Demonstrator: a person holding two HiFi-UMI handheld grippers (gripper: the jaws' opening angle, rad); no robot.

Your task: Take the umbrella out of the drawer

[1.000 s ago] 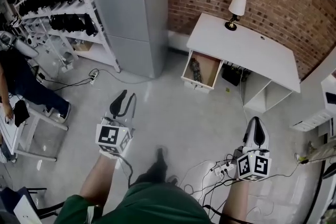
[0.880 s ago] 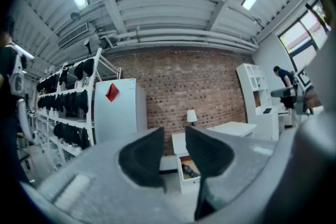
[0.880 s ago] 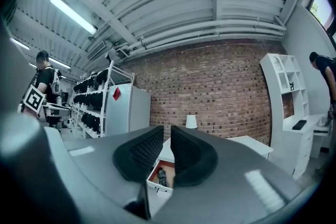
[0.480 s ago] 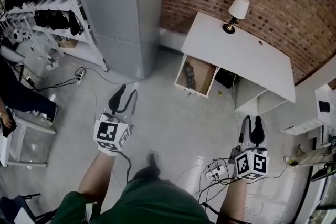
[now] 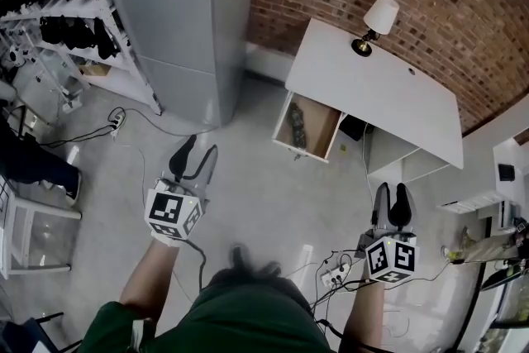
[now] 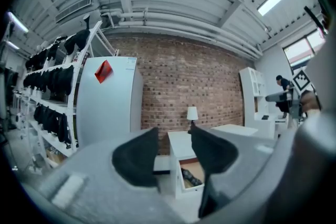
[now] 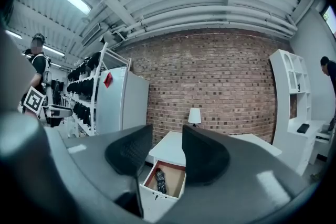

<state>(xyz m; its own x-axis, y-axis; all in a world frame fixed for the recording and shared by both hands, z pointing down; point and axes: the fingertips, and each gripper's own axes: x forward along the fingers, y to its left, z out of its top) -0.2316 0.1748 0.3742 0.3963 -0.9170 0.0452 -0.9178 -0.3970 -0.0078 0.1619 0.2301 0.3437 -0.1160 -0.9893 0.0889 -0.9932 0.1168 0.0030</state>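
A dark folded umbrella lies inside the open wooden drawer of a white desk against the brick wall. It also shows as the umbrella in the left gripper view and the umbrella in the right gripper view. My left gripper hovers over the floor well short of the drawer, its jaws opening with nothing between them. My right gripper is held level near the desk's right end, open and empty.
A table lamp stands on the desk's far edge. A tall grey cabinet and shelves of dark items fill the left. Cables and a power strip lie on the floor by my right arm. A person's leg is at far left.
Both grippers have advanced toward the desk, which now sits nearer. The right jaws went from shut to open; the left jaws spread wider.
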